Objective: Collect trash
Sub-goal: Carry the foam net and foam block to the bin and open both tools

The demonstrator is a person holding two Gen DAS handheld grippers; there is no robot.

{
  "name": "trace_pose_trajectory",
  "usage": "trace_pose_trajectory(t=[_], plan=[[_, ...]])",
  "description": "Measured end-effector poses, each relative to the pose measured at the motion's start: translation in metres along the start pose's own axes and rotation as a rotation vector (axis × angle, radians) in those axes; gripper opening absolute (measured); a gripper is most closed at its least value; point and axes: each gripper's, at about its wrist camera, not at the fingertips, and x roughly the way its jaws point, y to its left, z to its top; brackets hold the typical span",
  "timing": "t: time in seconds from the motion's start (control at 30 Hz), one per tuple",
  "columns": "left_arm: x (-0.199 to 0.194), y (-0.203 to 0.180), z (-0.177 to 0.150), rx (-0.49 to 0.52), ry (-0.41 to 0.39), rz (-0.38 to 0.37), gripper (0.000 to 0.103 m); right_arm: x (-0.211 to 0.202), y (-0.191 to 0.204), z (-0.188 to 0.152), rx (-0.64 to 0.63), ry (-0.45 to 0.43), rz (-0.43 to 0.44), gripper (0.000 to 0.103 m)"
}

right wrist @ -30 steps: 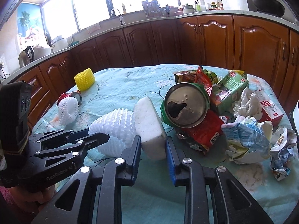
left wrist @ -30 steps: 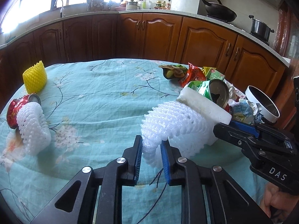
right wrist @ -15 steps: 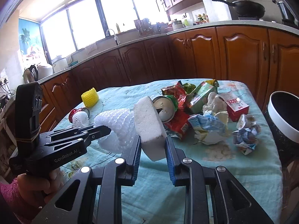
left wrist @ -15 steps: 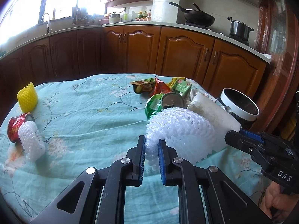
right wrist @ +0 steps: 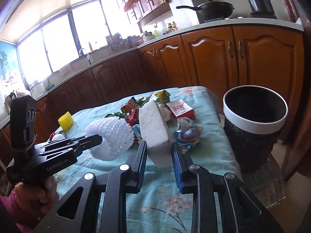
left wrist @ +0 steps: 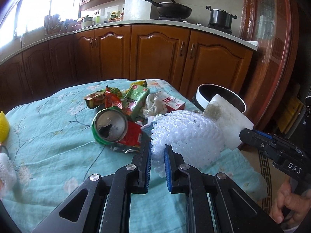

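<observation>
The bench wears a teal cloth with pale flowers. The foam net and foam block are white, the can green-rimmed, the bin black with white rim.

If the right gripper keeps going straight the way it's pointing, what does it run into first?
Probably the trash pile on the table: the right gripper, shut on the foam block, points over the crumpled wrappers, and the bin sits off to its right. Depth is unclear.

White foam nets: 2. Yellow foam net: 1. Foam block: 1. Green can: 1. Bin: 1.
</observation>
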Motion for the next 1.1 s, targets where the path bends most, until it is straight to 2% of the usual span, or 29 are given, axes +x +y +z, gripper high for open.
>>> trace_pose_trajectory(t=[0.23,0.5,0.87,1.1], plan=[[0.036,-0.029,0.024,0.044,0.025,-0.033,0.012,-0.013,-0.049,0.007,0.074,-0.018,-0.095,0.026],[0.08,-0.064,0.054,0.107,0.034,-0.061,0.012,-0.012,-0.093,0.018,0.141,0.002,-0.182,0.026],[0.151,-0.107,0.096,0.146,0.08,-0.079,0.012,0.009,-0.139,0.055,0.165,0.049,-0.267,0.027],[0.203,-0.123,0.123,0.134,0.126,-0.089,0.012,0.027,-0.158,0.078,0.15,0.089,-0.303,0.028]])
